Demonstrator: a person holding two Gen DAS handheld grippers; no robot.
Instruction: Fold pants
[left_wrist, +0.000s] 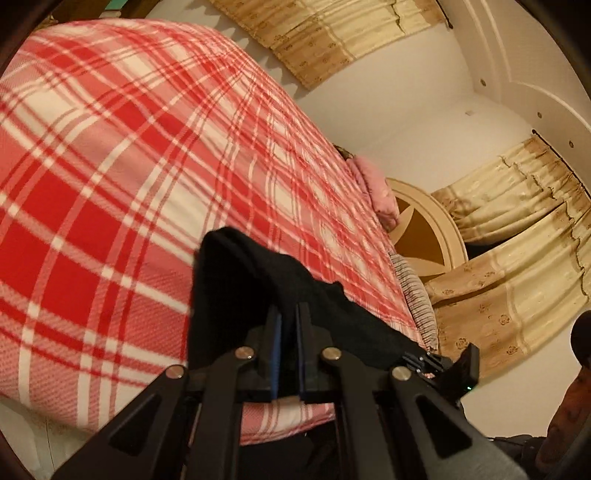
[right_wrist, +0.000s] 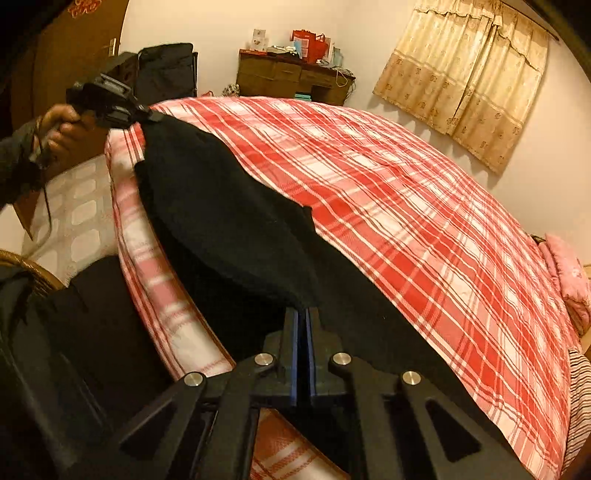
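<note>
Black pants (right_wrist: 221, 221) hang stretched between my two grippers along the near edge of a bed with a red and white plaid cover (right_wrist: 406, 206). My right gripper (right_wrist: 303, 314) is shut on one end of the pants. My left gripper (left_wrist: 289, 314) is shut on the other end of the pants (left_wrist: 236, 295). The left gripper also shows in the right wrist view (right_wrist: 146, 114), held by a hand at the far left. The right gripper shows in the left wrist view (left_wrist: 408, 356) at the pants' far end.
A pink pillow (right_wrist: 569, 273) lies at the bed's head. A brown dresser (right_wrist: 291, 79) with bags stands against the far wall. Cream curtains (right_wrist: 469, 74) hang on the right. A dark chair (right_wrist: 166, 70) and a wicker basket (right_wrist: 33, 273) stand to the left.
</note>
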